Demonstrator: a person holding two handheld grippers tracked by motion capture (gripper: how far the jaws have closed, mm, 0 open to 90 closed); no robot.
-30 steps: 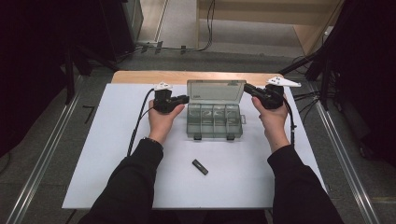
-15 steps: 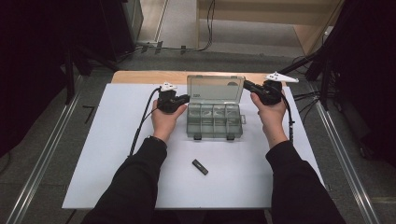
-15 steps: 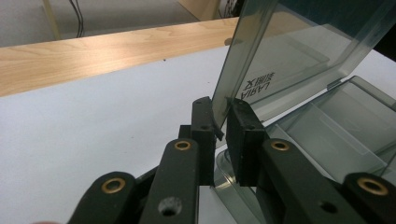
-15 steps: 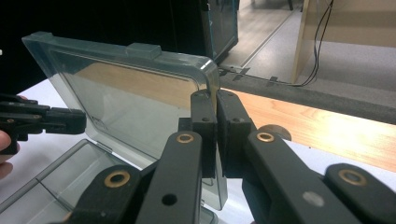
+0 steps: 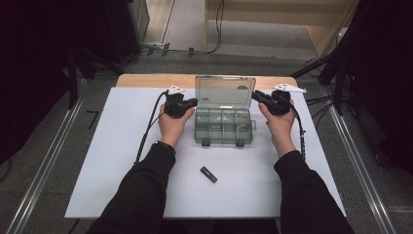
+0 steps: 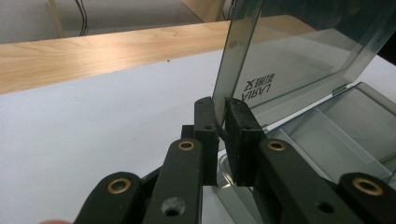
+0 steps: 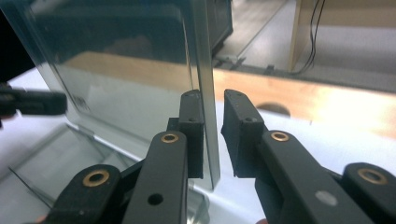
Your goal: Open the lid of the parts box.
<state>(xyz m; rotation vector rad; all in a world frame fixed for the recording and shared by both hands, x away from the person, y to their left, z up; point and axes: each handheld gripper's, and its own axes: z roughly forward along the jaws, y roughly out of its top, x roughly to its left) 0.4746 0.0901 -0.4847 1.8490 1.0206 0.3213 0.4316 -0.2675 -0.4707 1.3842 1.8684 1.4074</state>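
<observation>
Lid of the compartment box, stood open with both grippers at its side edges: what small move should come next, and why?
Probably draw the right gripper clear. Its jaws have just been opening, with a gap at one pad, while the left gripper is clamped on the lid, which stands upright over the box.

This looks like a laboratory or recording studio. A white board (image 5: 122, 161) lies on a wooden table (image 5: 146, 80), and it is surrounded by dark curtains (image 5: 44, 73). Metal rails (image 5: 41, 170) run along a grey floor (image 5: 190, 24), where cables (image 5: 214, 29) trail near light wooden furniture (image 5: 292, 19).
</observation>
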